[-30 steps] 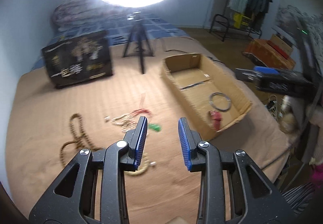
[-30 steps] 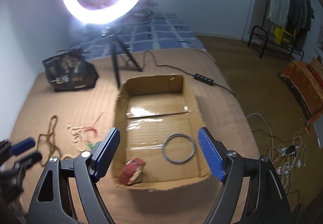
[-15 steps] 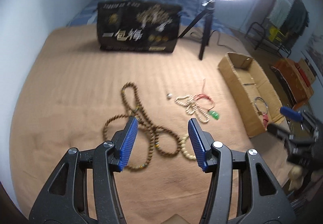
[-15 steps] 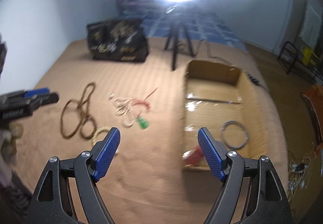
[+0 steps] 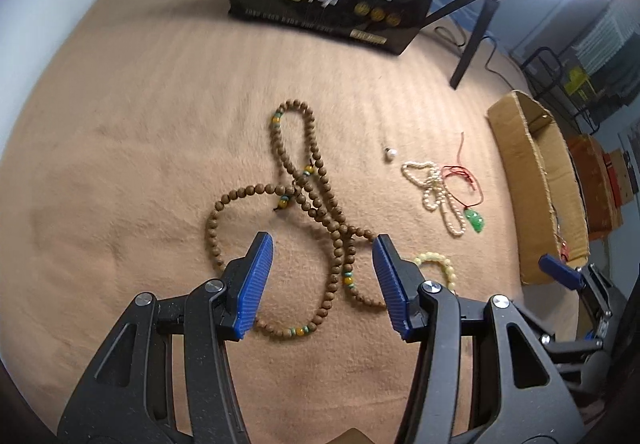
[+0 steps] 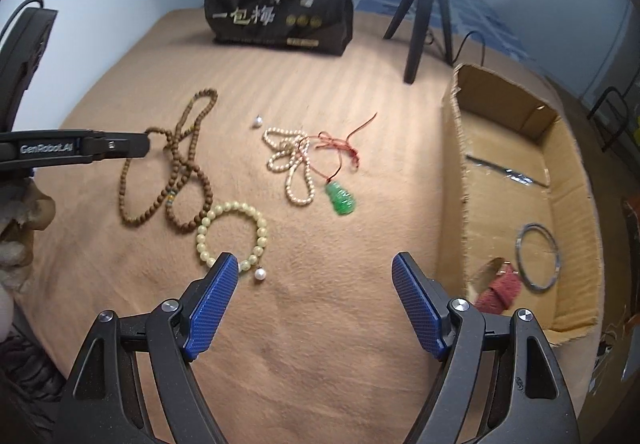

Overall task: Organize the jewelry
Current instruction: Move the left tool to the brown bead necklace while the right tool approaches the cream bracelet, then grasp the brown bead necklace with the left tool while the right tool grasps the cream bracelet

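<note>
Since half a second ago both cameras have dropped lower and swung left, so the jewelry now fills the middle of each view and the cardboard box has slid to the right edge. Nearest in the left wrist view, the left gripper [image 5: 323, 280] is spread wide and holds nothing, its blue pads straddling the lower loops of the brown wooden bead necklace [image 5: 316, 200], which lies in a loose figure-eight at mid-frame. That strand will likely be light but long and limp: lifted at one point it should hang and swing, so a pinch across two bunched strands where the loops cross seems the safest hold. The right gripper [image 6: 316, 296] is likewise spread and empty, hovering low over the tan bedspread [image 6: 320, 344]. Just above its left pad lies the pale yellow-green bead bracelet [image 6: 232, 234] with a small white pearl drop; being a short, probably elastic ring, it should come up whole if pinched on one side of the loop, though smooth beads may roll between pads. Farther up, at centre frame, sit the white pearl strand [image 6: 292, 164] and the green jade pendant [image 6: 340, 198] on its red cord, touching and partly tangled, so they may lift together. A loose pearl [image 6: 257, 120] lies just beyond. At right, the cardboard box [image 6: 460, 172] already holds a grey metal bangle [image 6: 538, 258] and a red strap.
</note>
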The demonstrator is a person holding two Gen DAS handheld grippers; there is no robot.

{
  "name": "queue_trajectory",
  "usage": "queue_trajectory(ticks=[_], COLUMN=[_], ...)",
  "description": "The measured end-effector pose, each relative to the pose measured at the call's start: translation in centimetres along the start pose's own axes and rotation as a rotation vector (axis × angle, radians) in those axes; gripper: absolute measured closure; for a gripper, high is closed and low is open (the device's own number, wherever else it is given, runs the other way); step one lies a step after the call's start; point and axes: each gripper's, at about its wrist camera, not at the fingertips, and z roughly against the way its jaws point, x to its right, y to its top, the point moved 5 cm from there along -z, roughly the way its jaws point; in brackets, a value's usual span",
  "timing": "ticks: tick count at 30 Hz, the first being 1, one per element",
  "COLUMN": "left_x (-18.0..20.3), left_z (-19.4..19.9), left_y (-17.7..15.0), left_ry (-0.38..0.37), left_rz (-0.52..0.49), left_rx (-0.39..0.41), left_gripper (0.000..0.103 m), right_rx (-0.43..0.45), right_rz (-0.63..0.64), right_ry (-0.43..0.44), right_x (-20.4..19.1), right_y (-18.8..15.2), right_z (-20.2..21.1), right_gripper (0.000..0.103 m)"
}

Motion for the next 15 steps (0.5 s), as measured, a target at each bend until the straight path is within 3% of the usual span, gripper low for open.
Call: queue_trajectory(ticks=[15], left_x=[0.4], left_z=[-4.8], left_y=[1.3], left_ry=[0.048], left_rz=[0.027], left_rx=[-0.052], left_gripper=[0.05], right_rx=[-0.074], right_rz=[0.009], right_ry=[0.061], right_x=[-1.6], right_y=[0.9], right_z=[-3.8], right_gripper=[0.027])
